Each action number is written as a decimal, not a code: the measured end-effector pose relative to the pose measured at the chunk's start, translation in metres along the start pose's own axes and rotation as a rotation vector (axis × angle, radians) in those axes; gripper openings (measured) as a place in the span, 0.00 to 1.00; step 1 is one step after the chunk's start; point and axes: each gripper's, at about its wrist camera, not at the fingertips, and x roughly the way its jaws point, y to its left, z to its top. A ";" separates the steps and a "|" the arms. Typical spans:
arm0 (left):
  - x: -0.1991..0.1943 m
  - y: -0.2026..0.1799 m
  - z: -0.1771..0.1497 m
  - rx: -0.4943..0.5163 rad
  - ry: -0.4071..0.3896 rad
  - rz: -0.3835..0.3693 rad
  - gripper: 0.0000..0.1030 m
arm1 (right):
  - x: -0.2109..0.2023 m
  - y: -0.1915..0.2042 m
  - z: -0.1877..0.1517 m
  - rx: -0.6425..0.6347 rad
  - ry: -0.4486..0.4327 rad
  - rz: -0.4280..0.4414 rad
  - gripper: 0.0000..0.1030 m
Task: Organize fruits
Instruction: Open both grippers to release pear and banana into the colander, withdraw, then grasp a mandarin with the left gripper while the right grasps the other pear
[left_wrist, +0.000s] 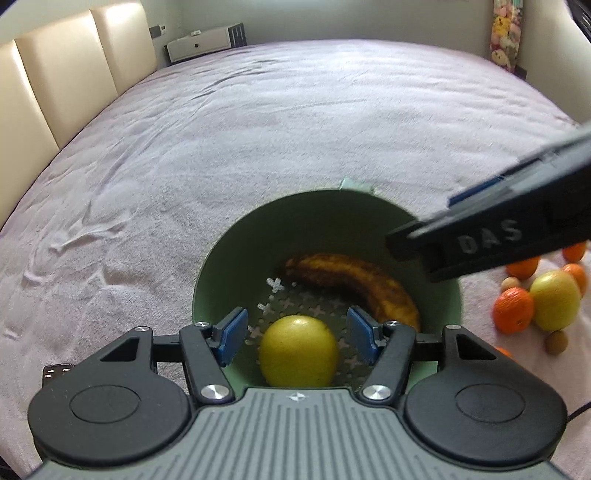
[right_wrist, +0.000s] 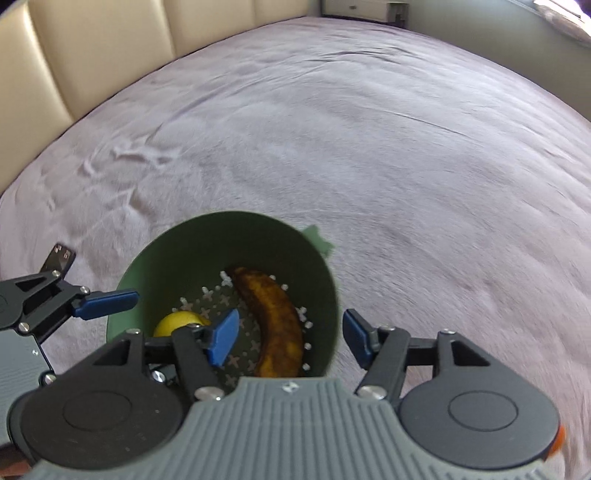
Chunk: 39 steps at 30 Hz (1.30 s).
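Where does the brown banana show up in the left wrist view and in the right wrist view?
Left wrist view: banana lies right of centre, curving along the basket's far-right inner wall.
Right wrist view: banana sits lower centre, running top to bottom, between the gripper's fingers.
Shared landmark: the green basket holding it.

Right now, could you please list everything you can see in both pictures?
basket: 1, green, on the bed
banana: 1, brown, in the basket
apple: 1, yellow, in the basket
second apple: 1, yellow-green, on the bed right of the basket
oranges: several, orange, around the second apple
bed: 1, pale purple cover
headboard: 1, cream
phone: 1, dark, left of the basket
left gripper: open, empty, over the basket
right gripper: open, empty, over the basket
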 end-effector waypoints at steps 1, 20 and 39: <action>-0.003 0.000 0.001 -0.005 -0.008 -0.009 0.71 | -0.005 -0.002 -0.003 0.014 -0.007 -0.011 0.62; -0.050 -0.047 -0.017 0.057 -0.107 -0.241 0.71 | -0.105 -0.040 -0.123 0.304 -0.127 -0.298 0.68; -0.028 -0.080 -0.064 0.016 -0.024 -0.430 0.68 | -0.093 -0.050 -0.213 0.482 -0.088 -0.456 0.71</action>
